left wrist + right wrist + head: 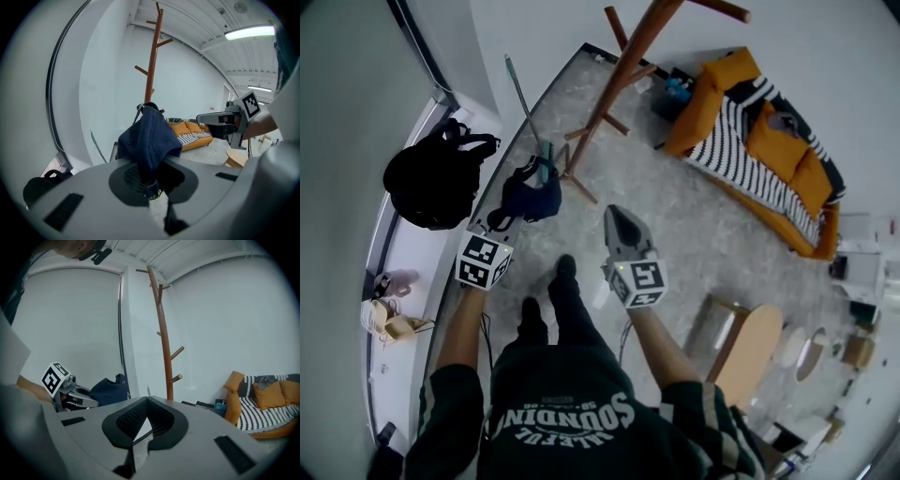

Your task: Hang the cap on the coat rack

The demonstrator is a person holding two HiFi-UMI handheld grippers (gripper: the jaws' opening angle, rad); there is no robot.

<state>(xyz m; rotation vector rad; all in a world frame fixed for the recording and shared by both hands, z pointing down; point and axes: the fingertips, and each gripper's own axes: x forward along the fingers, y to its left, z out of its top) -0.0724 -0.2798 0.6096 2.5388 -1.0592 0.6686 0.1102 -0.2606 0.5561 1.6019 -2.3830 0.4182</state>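
A dark navy cap [532,195] hangs from my left gripper [508,223], whose jaws are shut on its fabric; in the left gripper view the cap [148,140] rises out of the pinch and droops over the jaws. The wooden coat rack [619,75] stands ahead on the floor, its pegs [142,71] bare, some way beyond the cap. My right gripper [616,216] is held beside the left, to its right, jaws shut with nothing between them [147,401]. The right gripper view shows the cap [110,390] at lower left of the rack's pole [164,333].
A black backpack [433,184] lies on a white ledge [412,272] along the left wall. An orange sofa [769,141] with a striped blanket stands at right. A round wooden table [752,349] is at lower right. A thin rod [523,98] leans near the rack.
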